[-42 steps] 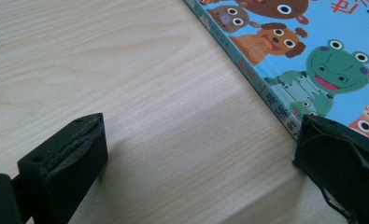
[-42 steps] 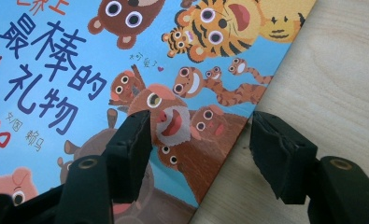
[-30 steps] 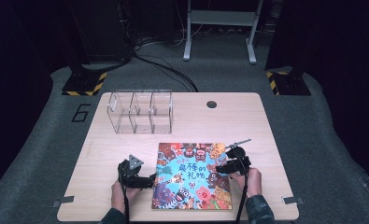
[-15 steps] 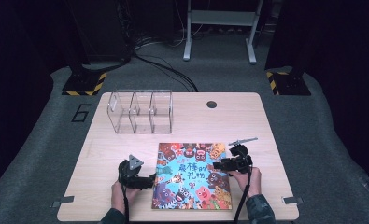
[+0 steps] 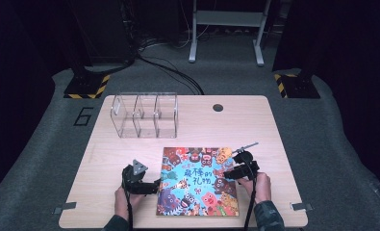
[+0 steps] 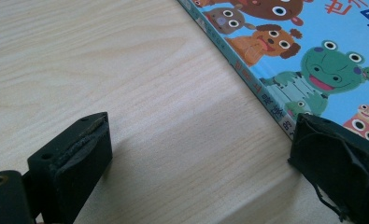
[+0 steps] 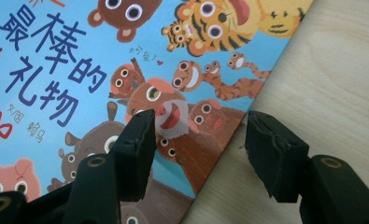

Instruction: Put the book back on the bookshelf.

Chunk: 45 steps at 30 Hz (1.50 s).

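From the high view I see the picture book [image 5: 198, 182] lying flat and closed on the near half of the tabletop [image 5: 255, 125], with my left gripper [image 5: 155, 186] at its left edge, my right gripper [image 5: 227, 173] at its right edge, and the clear acrylic organizer [image 5: 145, 115] well apart toward the far left. In the left gripper view the jaws stand wide open with nothing between them but bare wood; the right-hand jaw sits just at the book's spine edge [image 6: 247, 77], so I hold nothing there. In the right gripper view the jaws are partly open and have just been opening a little; they straddle the book's right edge [image 7: 229, 135], one jaw over the cover and the other over the tabletop, and I see no pad pressing on it. My worry: the book lies flush, so closing here could pinch only the cover and flip it open, or push the book sideways into the left gripper instead of lifting it.
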Each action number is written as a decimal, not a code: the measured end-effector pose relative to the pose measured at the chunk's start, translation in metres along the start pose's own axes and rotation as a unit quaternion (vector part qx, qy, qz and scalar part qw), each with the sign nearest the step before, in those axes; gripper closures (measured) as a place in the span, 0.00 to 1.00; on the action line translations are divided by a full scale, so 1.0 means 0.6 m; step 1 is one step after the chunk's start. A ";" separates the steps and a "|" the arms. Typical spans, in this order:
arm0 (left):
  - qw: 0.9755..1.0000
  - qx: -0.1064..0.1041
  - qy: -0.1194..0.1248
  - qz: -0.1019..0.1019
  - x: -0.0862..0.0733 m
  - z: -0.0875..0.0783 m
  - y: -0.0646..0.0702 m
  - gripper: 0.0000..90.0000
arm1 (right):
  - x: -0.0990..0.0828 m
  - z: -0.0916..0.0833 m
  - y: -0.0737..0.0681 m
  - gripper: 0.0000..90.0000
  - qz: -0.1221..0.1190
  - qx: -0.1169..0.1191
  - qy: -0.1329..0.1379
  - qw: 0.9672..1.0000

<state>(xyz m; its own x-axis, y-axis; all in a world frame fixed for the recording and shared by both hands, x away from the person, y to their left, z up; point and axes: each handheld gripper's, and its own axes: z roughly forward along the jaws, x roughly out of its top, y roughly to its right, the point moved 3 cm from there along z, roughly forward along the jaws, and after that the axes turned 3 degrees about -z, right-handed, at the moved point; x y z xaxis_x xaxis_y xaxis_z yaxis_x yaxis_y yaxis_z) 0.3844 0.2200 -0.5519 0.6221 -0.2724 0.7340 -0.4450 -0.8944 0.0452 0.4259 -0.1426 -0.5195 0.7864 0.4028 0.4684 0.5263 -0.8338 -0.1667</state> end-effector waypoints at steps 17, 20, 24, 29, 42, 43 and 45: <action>1.000 0.000 0.000 0.000 0.000 0.000 0.000 0.06 | 0.007 0.003 0.002 0.42 0.010 0.024 -0.014 1.000; 1.000 0.001 0.000 0.002 0.000 0.000 0.000 0.06 | 0.005 0.000 0.004 0.43 0.009 0.026 -0.003 1.000; 1.000 0.000 0.000 0.001 0.000 0.000 0.000 0.06 | 0.006 -0.005 0.001 0.43 0.013 0.020 0.004 1.000; 1.000 0.000 0.000 0.001 0.000 0.000 0.000 0.06 | 0.006 -0.021 0.002 0.43 0.011 0.033 0.026 0.999; 1.000 0.001 0.000 0.001 0.000 0.000 0.000 0.06 | 0.019 -0.050 -0.003 0.45 0.026 0.046 0.083 0.995; 1.000 0.001 0.000 0.002 0.000 0.000 0.000 0.06 | 0.020 -0.050 -0.003 0.45 0.029 0.050 0.083 0.995; 1.000 0.001 0.000 0.002 0.000 0.000 0.000 0.06 | 0.022 -0.049 -0.002 0.44 0.029 0.059 0.092 0.994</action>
<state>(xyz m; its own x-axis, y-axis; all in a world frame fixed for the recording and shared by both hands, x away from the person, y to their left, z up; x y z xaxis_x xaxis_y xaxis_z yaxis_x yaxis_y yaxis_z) 0.3844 0.2203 -0.5518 0.6203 -0.2753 0.7344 -0.4464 -0.8939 0.0420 0.4260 -0.1472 -0.4876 0.7497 0.2701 0.6041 0.5242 -0.7996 -0.2931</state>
